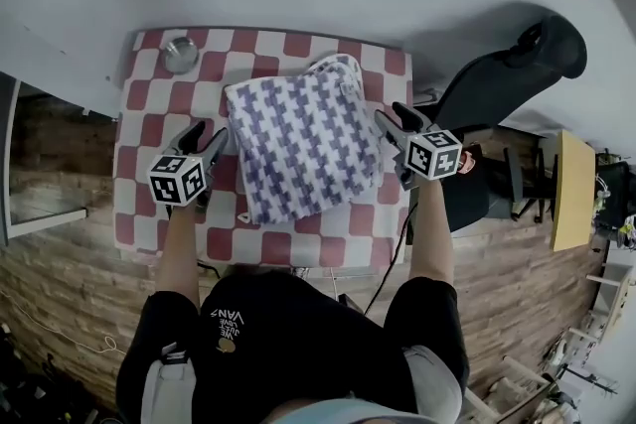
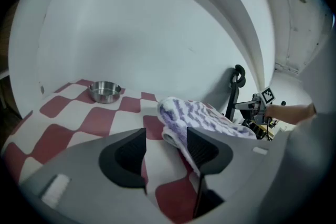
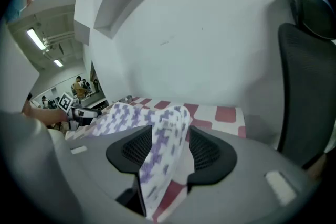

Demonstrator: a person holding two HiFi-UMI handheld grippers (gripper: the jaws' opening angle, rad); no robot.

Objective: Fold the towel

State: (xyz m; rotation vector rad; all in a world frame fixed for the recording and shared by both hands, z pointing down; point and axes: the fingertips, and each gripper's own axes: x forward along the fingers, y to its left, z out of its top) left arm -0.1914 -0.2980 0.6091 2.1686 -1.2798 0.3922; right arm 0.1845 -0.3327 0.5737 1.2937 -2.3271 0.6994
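White "VANS" print point(image 1: 228, 315), upside down, on the person's black shirt point(image 1: 308, 333)

Soft cloth towel point(image 1: 303, 139), shiny metal bowl point(image 1: 180, 54)

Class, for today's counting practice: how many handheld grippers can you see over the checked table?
2. The left gripper is at the towel's left edge, the right gripper at its right edge, both with jaws apart. None seems hidden.

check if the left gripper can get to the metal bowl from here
Probably yes: the left gripper is open beside the towel, and only bare checked table lies between it and the bowl at the far left corner.
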